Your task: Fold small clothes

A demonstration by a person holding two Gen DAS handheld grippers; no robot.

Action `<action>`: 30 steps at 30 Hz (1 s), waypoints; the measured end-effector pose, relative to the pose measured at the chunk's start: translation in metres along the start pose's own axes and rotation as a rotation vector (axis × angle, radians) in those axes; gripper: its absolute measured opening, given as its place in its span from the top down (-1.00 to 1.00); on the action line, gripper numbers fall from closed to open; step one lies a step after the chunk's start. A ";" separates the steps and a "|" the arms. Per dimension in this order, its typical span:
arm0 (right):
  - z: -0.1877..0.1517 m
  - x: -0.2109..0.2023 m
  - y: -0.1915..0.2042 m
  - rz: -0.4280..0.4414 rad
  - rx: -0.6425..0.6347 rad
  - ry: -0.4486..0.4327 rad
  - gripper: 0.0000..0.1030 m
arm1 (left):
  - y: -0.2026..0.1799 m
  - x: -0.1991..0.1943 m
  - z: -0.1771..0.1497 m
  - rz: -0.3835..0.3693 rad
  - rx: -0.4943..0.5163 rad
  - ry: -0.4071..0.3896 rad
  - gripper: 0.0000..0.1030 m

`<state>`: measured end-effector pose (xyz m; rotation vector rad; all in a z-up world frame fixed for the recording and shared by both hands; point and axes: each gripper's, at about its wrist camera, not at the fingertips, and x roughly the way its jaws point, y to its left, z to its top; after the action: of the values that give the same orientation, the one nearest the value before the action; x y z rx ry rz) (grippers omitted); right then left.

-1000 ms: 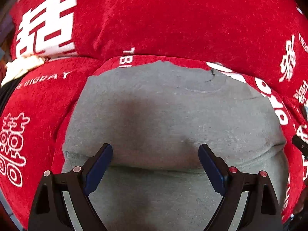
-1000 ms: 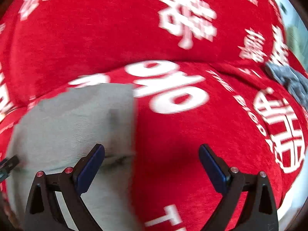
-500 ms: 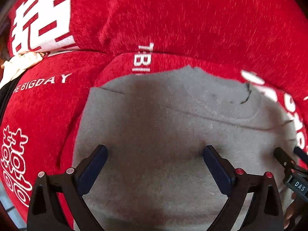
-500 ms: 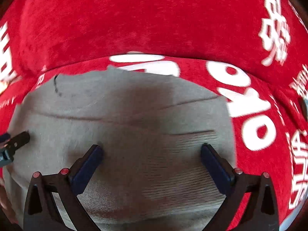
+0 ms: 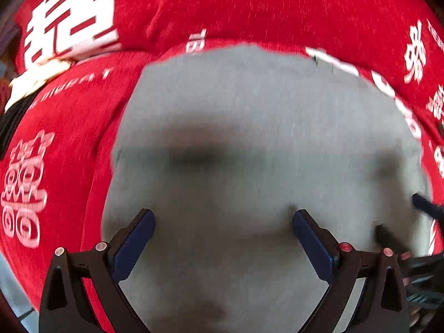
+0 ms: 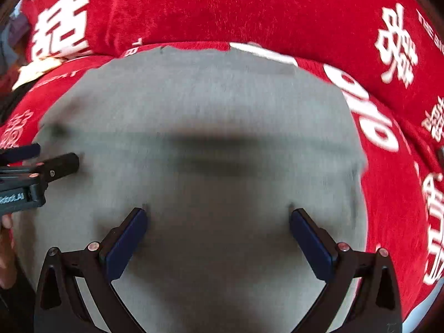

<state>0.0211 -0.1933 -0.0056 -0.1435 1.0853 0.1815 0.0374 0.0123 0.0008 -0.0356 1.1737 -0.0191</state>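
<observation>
A grey garment (image 5: pixel 249 127) lies flat on a red cover, blurred by motion in both views. My left gripper (image 5: pixel 223 219) hangs over its near half, open, with only cloth below the blue pads. In the right wrist view the same garment (image 6: pixel 199 105) fills the middle. Over it my right gripper (image 6: pixel 219 216) stands open with nothing pinched. Each gripper shows in the other's view: the right fingers (image 5: pixel 424 208) at the garment's right edge, the left fingers (image 6: pixel 55 163) at its left edge.
The red cover (image 5: pixel 277 8) with white characters rises in a padded fold behind the garment. A cream cloth (image 5: pixel 36 75) and something black (image 5: pixel 11 119) lie at the far left. A person's hand (image 6: pixel 5 222) shows at the left rim.
My right gripper has swung left from the bare red cover to over the grey garment. The left jaws have spread a little wider and the left view has shifted over the garment.
</observation>
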 end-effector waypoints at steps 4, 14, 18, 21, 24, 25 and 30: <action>-0.055 -0.025 -0.004 0.018 -0.058 -0.036 -1.00 | 0.014 -0.019 -0.044 -0.021 0.008 -0.041 -0.98; -0.140 -0.051 -0.002 -0.052 -0.257 0.028 -1.00 | 0.019 -0.049 -0.120 0.034 0.138 -0.012 -0.99; -0.127 -0.064 0.013 -0.015 -0.242 -0.017 -1.00 | 0.000 -0.068 -0.122 0.020 0.201 -0.081 -0.99; -0.112 -0.057 0.041 0.009 -0.292 -0.058 -1.00 | -0.030 -0.061 -0.117 -0.012 0.245 -0.080 -0.99; -0.108 -0.038 0.058 0.010 -0.343 -0.033 -1.00 | -0.036 -0.042 -0.117 0.002 0.236 -0.045 -1.00; -0.109 -0.039 0.055 0.023 -0.338 -0.052 -1.00 | -0.030 -0.041 -0.118 -0.020 0.214 -0.041 -1.00; -0.142 -0.047 0.036 0.013 -0.375 -0.051 -1.00 | -0.006 -0.041 -0.132 -0.020 0.191 -0.006 -1.00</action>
<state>-0.1302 -0.1904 -0.0304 -0.4654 0.9931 0.3974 -0.1002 0.0054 -0.0124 0.1211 1.1614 -0.1488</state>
